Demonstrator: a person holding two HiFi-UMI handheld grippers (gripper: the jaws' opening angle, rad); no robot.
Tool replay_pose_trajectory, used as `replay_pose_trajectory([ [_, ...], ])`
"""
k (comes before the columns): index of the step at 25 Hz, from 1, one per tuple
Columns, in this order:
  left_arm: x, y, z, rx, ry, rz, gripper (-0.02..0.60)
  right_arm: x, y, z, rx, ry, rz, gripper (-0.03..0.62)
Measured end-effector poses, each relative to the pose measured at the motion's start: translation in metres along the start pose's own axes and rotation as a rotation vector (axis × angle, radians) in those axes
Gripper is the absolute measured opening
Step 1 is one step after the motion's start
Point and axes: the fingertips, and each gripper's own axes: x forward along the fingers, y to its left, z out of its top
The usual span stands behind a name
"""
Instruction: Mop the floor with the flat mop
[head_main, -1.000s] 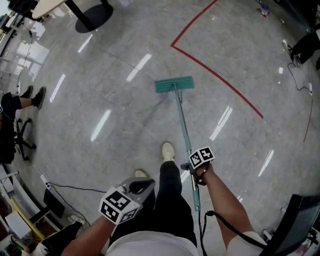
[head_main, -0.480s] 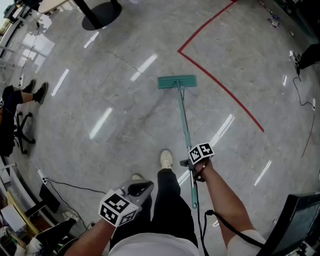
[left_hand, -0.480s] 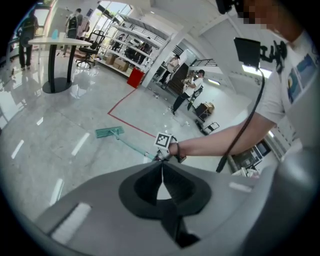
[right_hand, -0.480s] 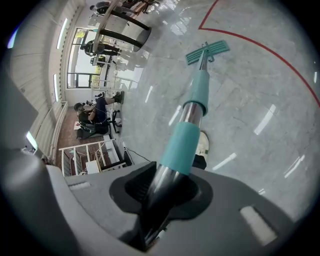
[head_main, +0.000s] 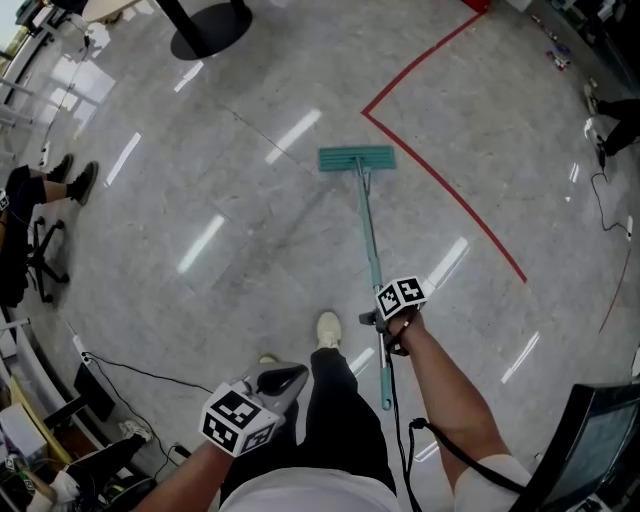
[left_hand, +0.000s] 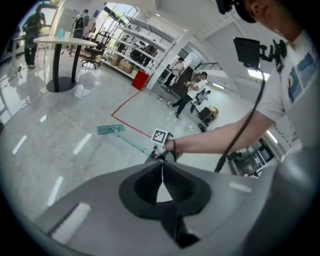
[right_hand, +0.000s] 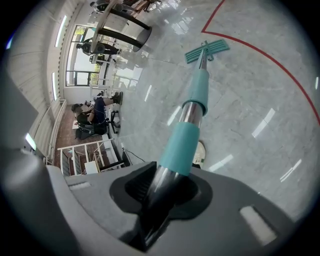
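Observation:
The flat mop lies with its teal head (head_main: 357, 158) flat on the grey floor, just short of the corner of a red tape line (head_main: 440, 180). Its handle (head_main: 371, 250) runs back to my right gripper (head_main: 386, 322), which is shut on the metal shaft just behind a teal sleeve (right_hand: 184, 142). In the right gripper view the handle leads out to the mop head (right_hand: 207, 51). My left gripper (head_main: 283, 378) hangs lower left beside the person's leg, apart from the mop. Its jaws meet with nothing between them (left_hand: 161, 166). The mop head (left_hand: 111, 130) shows beyond it.
A black round table base (head_main: 205, 25) stands at the far left. A seated person on a wheeled chair (head_main: 25, 240) is at the left edge. Cables (head_main: 130, 375) trail on the floor at lower left. A dark chair (head_main: 590, 450) is at lower right. The person's shoe (head_main: 328, 330) is beside the handle.
The mop head has slid forward over the floor, closer to the red line's corner. My right gripper moved forward with the handle, and the left gripper followed alongside.

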Motion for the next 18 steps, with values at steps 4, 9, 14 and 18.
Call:
replay_pose_trajectory([
  [4, 0.003, 0.008, 0.008, -0.012, -0.007, 0.005, 0.008, -0.004, -0.001, 0.025, -0.003, -0.003, -0.006, 0.078],
  [9, 0.002, 0.018, 0.011, -0.028, -0.005, 0.015, 0.008, -0.009, 0.002, 0.059, -0.005, -0.019, -0.008, 0.077],
  [14, 0.003, 0.021, 0.014, -0.039, -0.005, 0.016, 0.008, -0.021, -0.004, 0.093, -0.007, -0.037, -0.026, 0.071],
  [18, 0.002, 0.021, 0.012, -0.042, -0.001, 0.014, 0.008, -0.033, -0.009, 0.117, -0.013, -0.034, -0.036, 0.071],
])
